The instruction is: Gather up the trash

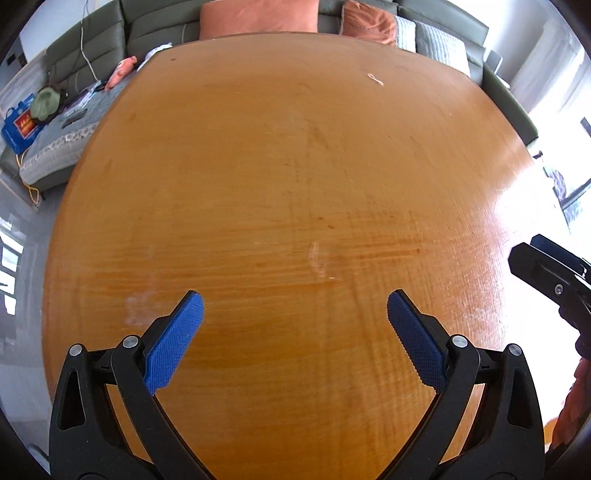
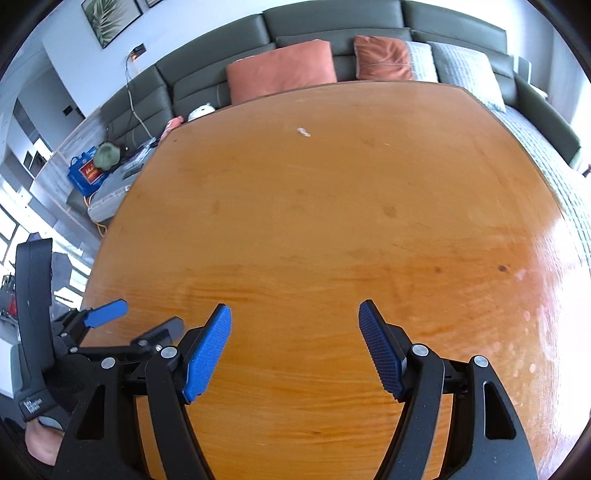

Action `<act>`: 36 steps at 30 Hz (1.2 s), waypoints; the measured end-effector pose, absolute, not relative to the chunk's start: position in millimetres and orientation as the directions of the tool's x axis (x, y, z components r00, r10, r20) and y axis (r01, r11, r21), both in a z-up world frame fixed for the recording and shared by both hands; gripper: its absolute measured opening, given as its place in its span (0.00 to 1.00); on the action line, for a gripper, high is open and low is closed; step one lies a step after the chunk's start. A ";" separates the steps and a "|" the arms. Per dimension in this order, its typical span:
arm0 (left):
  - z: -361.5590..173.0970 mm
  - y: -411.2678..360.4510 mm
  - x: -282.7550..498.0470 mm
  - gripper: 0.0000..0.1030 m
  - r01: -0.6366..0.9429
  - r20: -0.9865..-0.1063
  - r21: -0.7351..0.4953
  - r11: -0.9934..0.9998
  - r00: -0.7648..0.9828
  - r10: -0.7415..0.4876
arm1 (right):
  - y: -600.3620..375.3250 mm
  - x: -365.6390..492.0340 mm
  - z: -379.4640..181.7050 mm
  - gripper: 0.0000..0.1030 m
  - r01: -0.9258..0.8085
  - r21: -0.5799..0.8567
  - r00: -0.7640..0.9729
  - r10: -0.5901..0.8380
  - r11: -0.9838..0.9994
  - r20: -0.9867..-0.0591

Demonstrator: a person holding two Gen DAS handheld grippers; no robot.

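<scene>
A small pale scrap (image 1: 375,79) lies alone toward the far side of the table (image 1: 280,177), well apart from both tools. The left hand-held gripper (image 1: 294,314) hovers over the near part with jaws spread wide, holding nothing. The right hand-held gripper (image 2: 294,325) does likewise, just beside it. A sofa (image 2: 332,22) with cushions (image 2: 282,68) stands beyond the table.

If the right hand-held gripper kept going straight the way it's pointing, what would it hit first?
Most likely the bare wooden table. The right hand-held gripper angles down at it with open, empty jaws, and nothing lies between. The small pale scrap sits much farther off, near the far edge.
</scene>
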State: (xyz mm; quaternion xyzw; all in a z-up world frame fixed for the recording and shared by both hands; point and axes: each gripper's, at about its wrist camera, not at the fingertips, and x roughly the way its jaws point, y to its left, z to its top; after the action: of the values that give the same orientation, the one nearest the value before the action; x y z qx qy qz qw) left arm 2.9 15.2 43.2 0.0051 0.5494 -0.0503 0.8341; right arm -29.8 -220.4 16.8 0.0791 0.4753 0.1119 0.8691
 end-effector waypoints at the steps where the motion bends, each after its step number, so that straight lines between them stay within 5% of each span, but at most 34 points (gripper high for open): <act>1: 41.6 12.6 3.0 0.94 0.088 -0.915 -0.041 0.995 0.396 -0.073 | -225.6 -30.9 11.5 0.70 -0.115 0.239 0.527 0.263 0.964 -0.808; 12: 27.1 -8.7 0.4 0.94 0.037 -0.883 0.013 0.999 0.469 -0.006 | -246.1 -31.6 -18.0 0.71 -0.114 0.200 0.581 0.229 0.973 -0.781; 28: 23.3 -12.3 -0.9 0.94 0.000 -0.823 0.017 1.000 0.568 0.014 | -240.1 -32.2 -25.9 0.88 -0.140 0.082 0.627 0.152 0.987 -0.764; 31: 22.7 -12.4 -1.3 0.94 0.001 -0.823 0.016 1.000 0.568 0.013 | -237.6 -29.3 -28.7 0.98 -0.125 0.054 0.615 0.121 0.991 -0.779; 36: 22.8 -12.6 -1.1 0.94 0.000 -0.823 0.016 1.000 0.568 0.013 | -234.0 -28.4 -30.3 0.98 -0.120 0.026 0.613 0.095 0.992 -0.784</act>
State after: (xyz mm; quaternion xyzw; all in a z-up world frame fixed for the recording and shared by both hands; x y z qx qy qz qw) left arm -1.1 -12.6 22.8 0.0071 0.4649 0.0037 0.8853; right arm -28.4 -234.0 -30.3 -0.0146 0.4358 0.0598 0.8980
